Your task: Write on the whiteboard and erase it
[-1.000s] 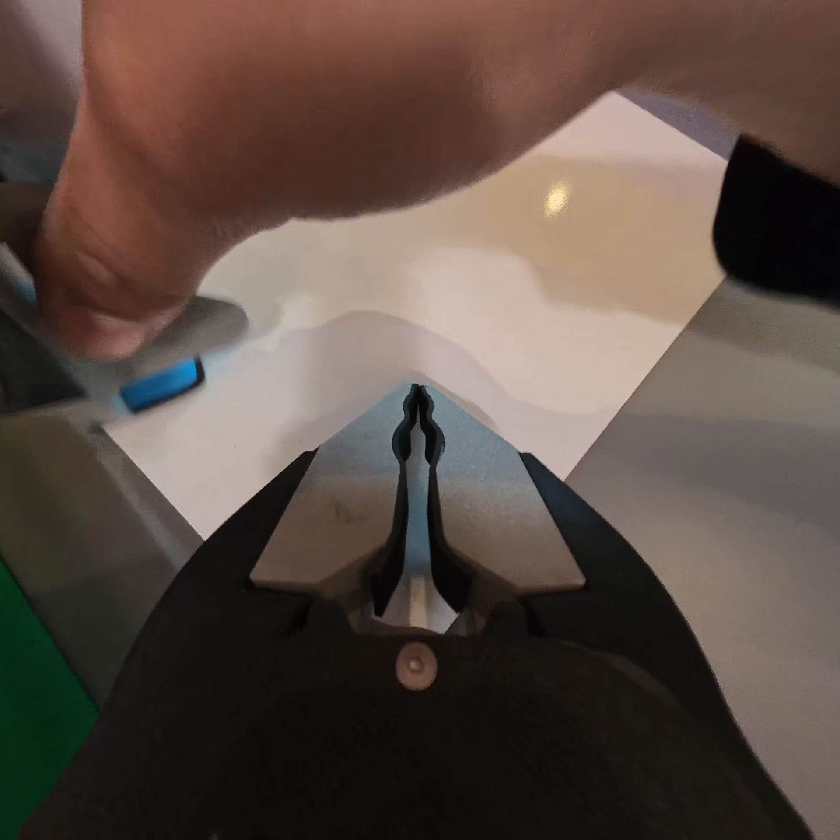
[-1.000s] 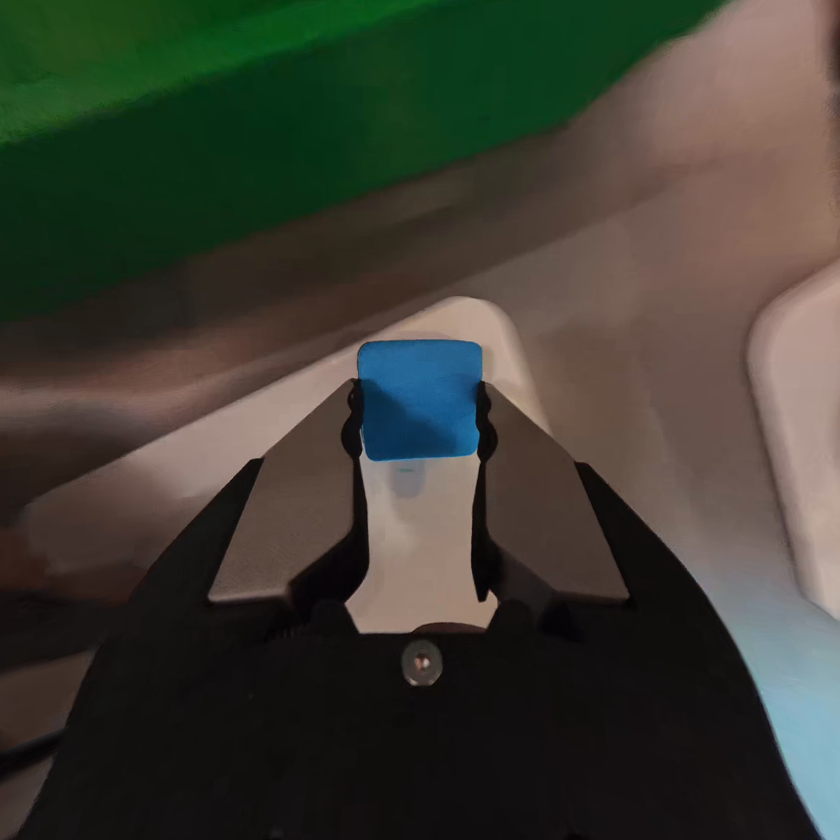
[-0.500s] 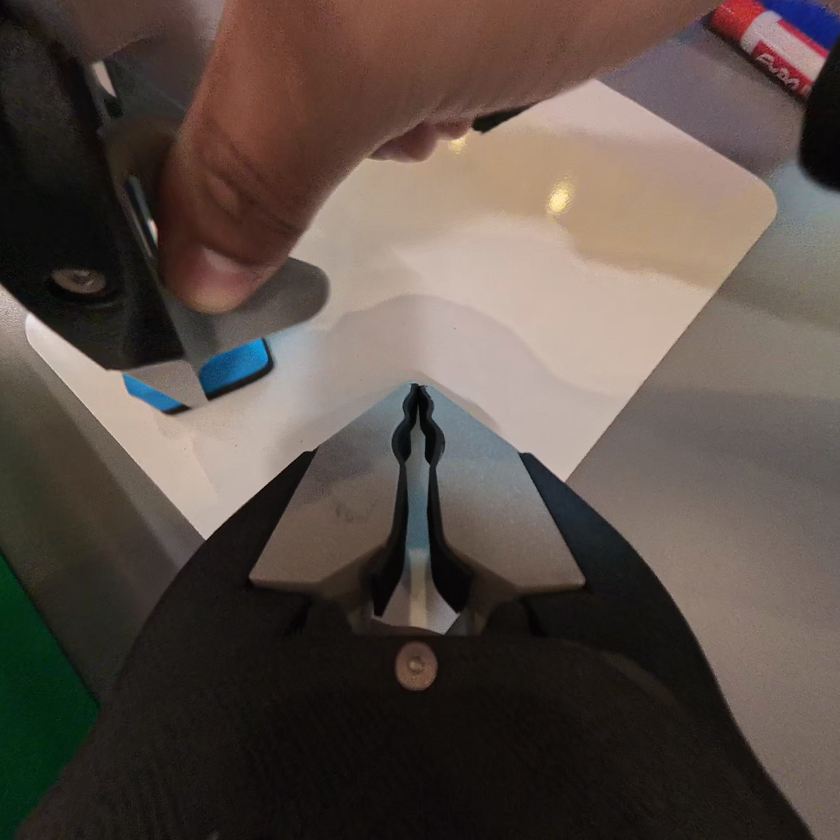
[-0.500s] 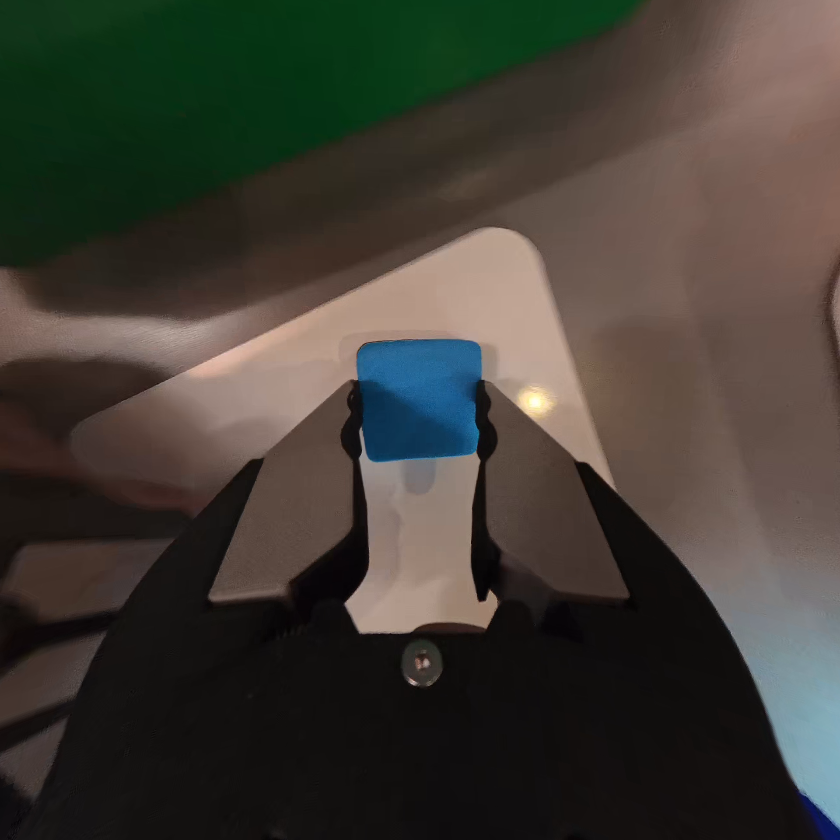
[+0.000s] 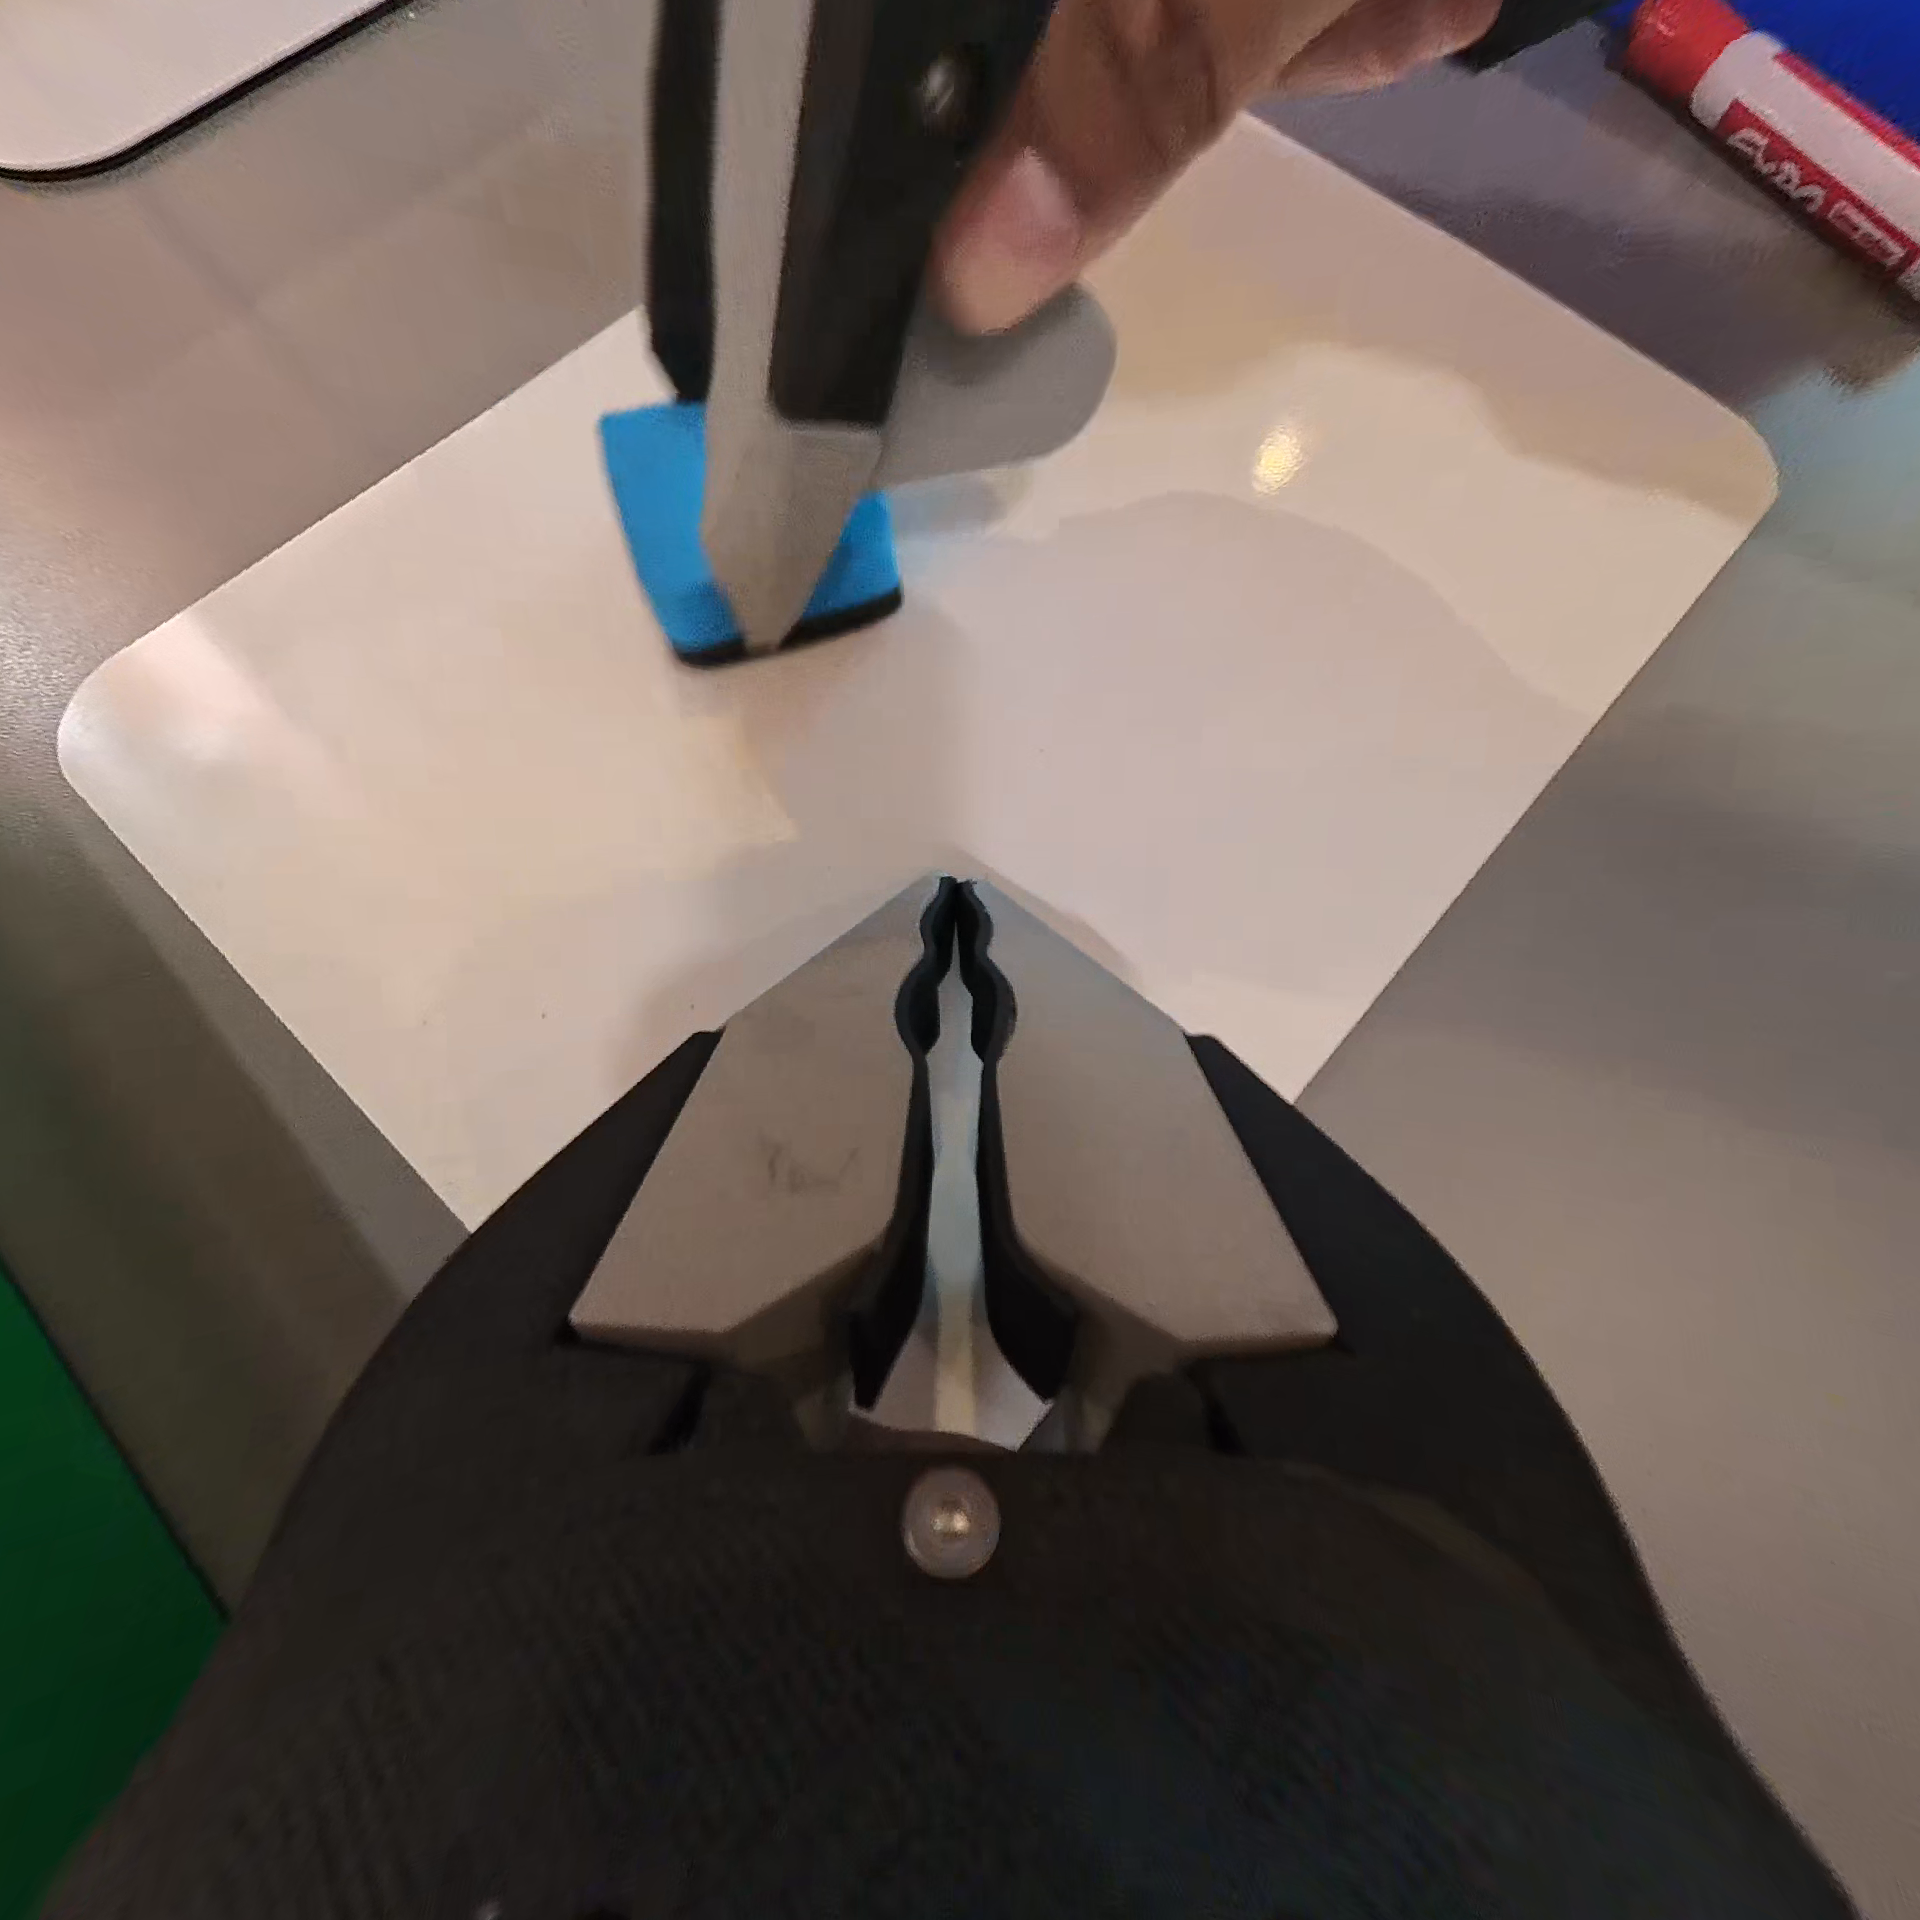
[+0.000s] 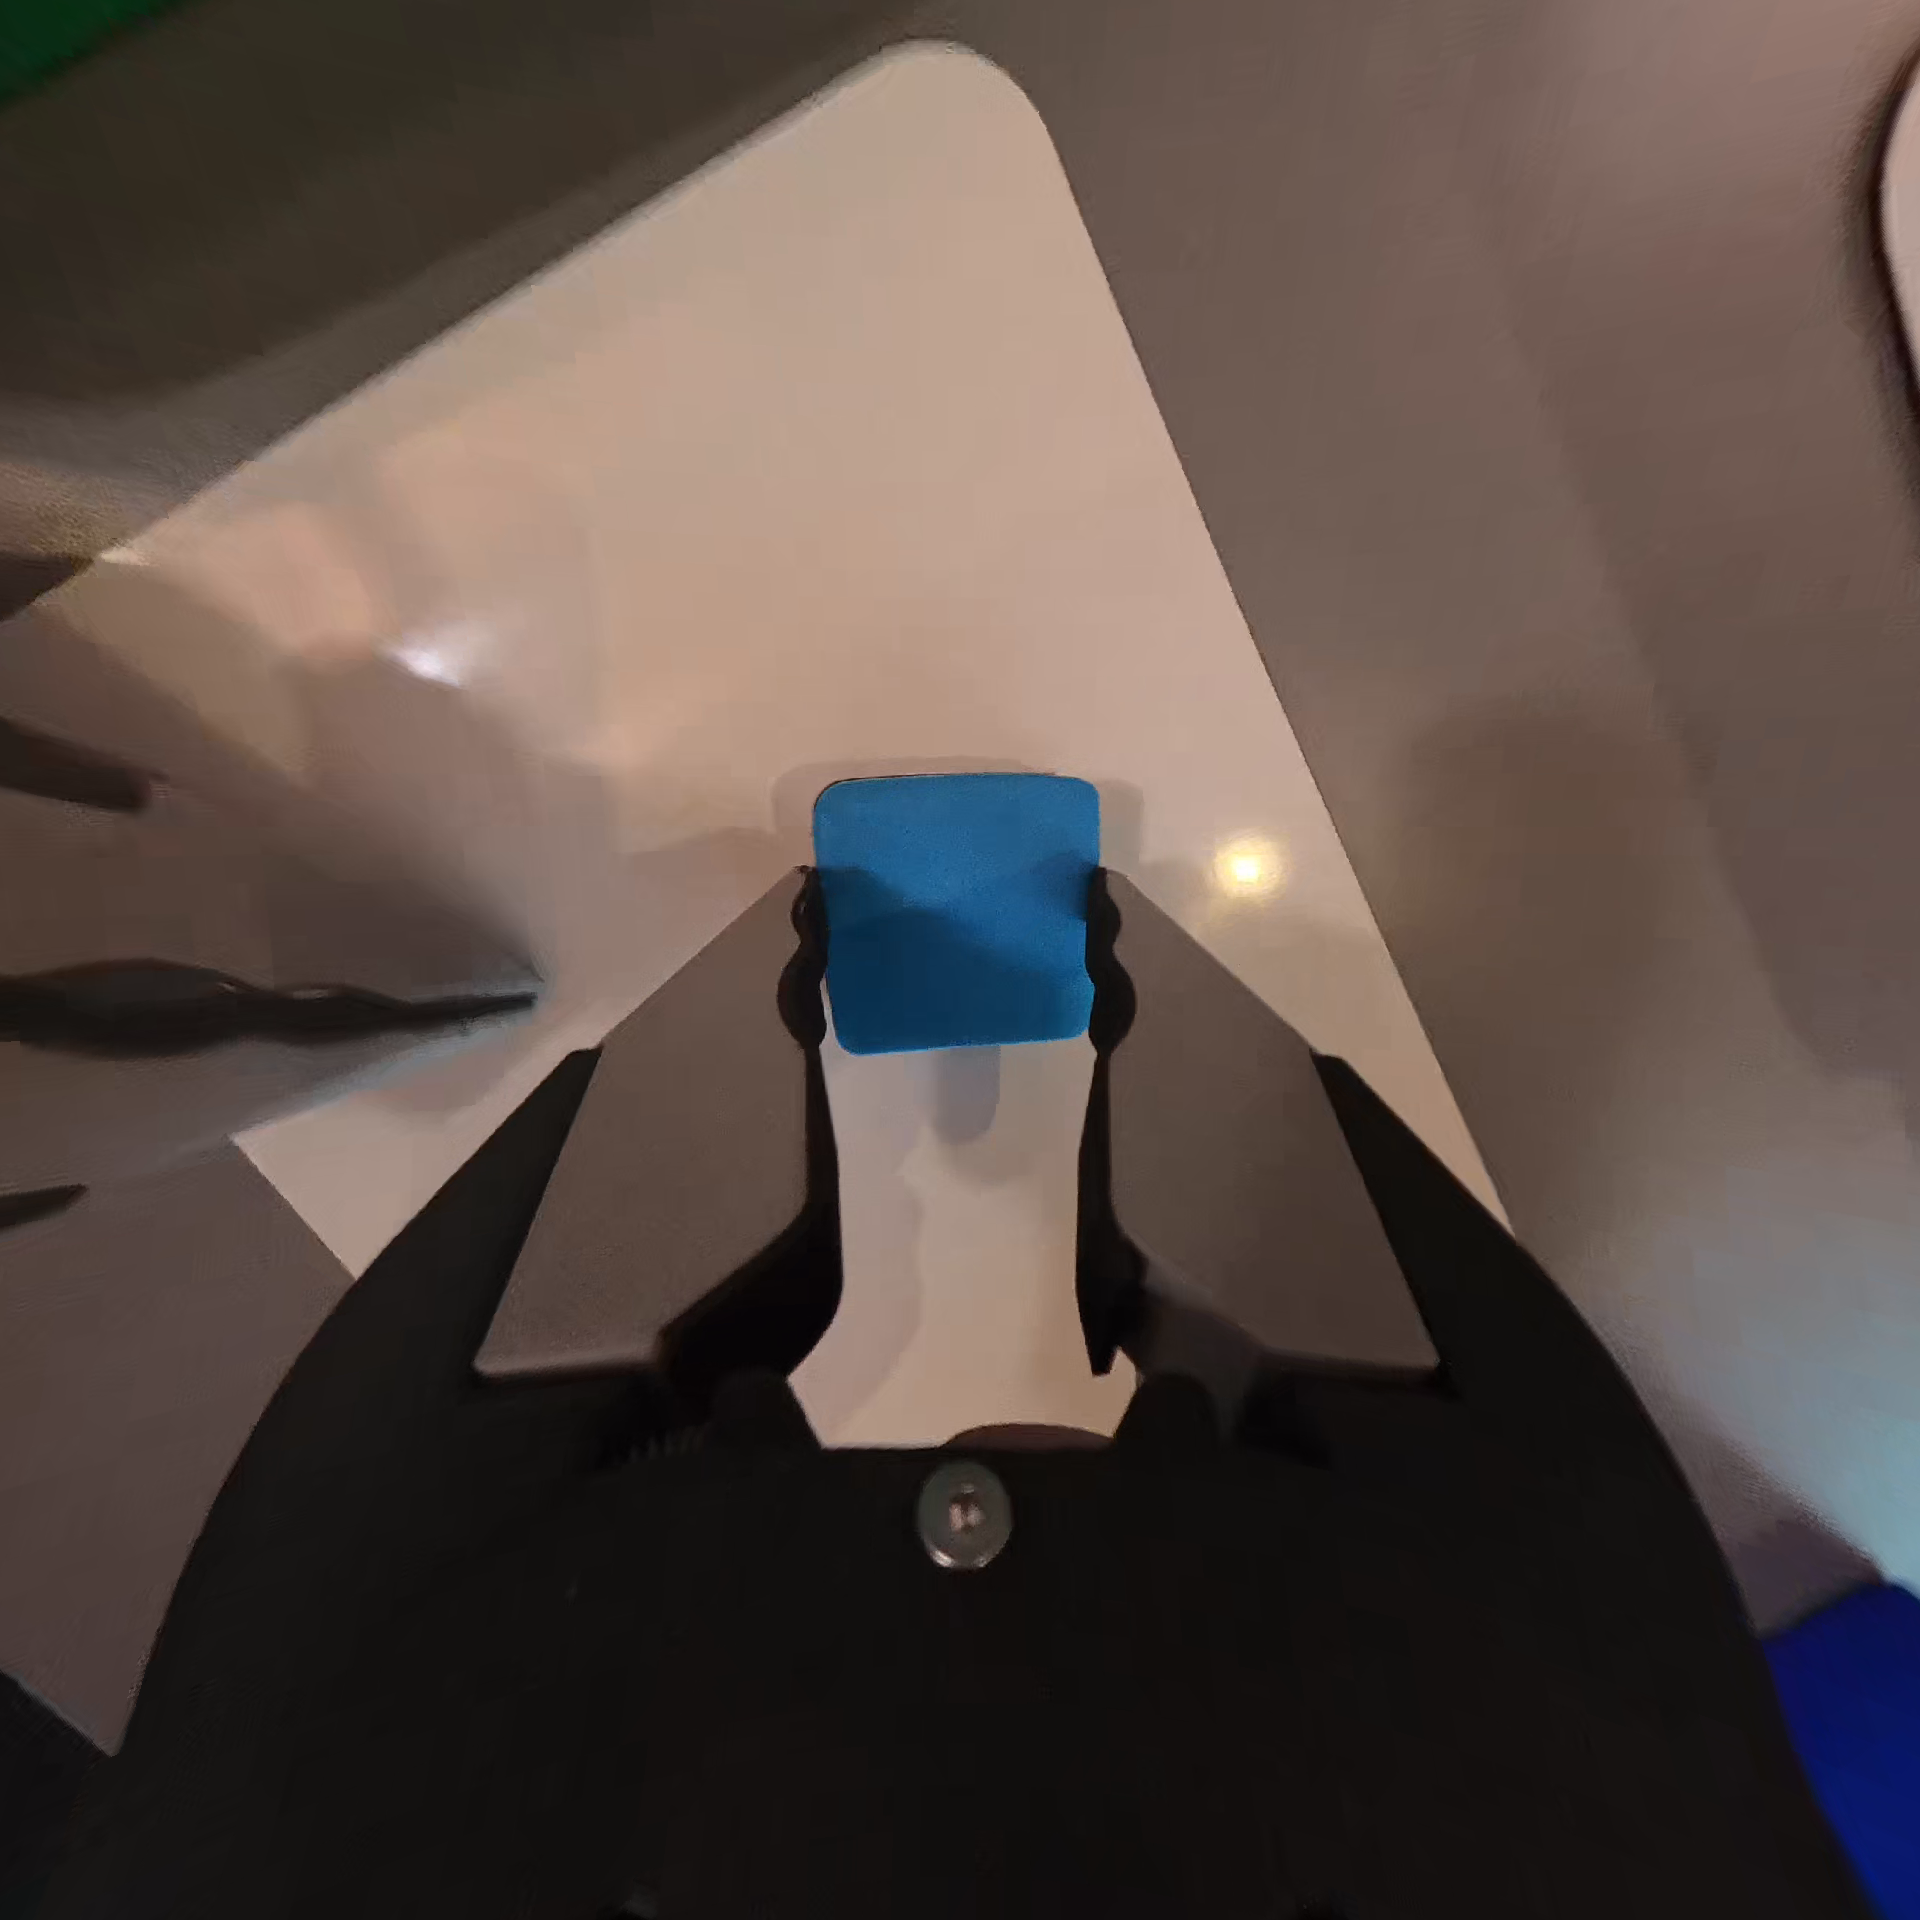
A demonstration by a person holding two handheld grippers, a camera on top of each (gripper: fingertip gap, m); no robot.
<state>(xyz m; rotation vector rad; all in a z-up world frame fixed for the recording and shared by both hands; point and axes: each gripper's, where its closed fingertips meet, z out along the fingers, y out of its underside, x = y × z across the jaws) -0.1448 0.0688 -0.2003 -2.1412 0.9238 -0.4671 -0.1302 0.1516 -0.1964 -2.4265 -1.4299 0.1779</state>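
Whiteboard (image 5: 1091, 748) lay flat on the grey surface (image 5: 1662, 1039), slick and stiff, while my right tongs (image 6: 951, 914) pinched the soft blue eraser (image 6: 956, 894) by its sides against it, my left tongs (image 5: 954, 894) pressed together, empty.

the glossy white rounded-corner whiteboard (image 5: 1195, 727) mirrors lamp glare — the matt blue foam eraser block (image 6: 956, 914) looks soft, the grey tabletop (image 5: 1662, 1195) smooth.

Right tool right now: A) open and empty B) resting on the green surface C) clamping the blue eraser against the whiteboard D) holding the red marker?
C: the right tool is shut on the blue eraser, whose dark underside meets the whiteboard in the left wrist view.
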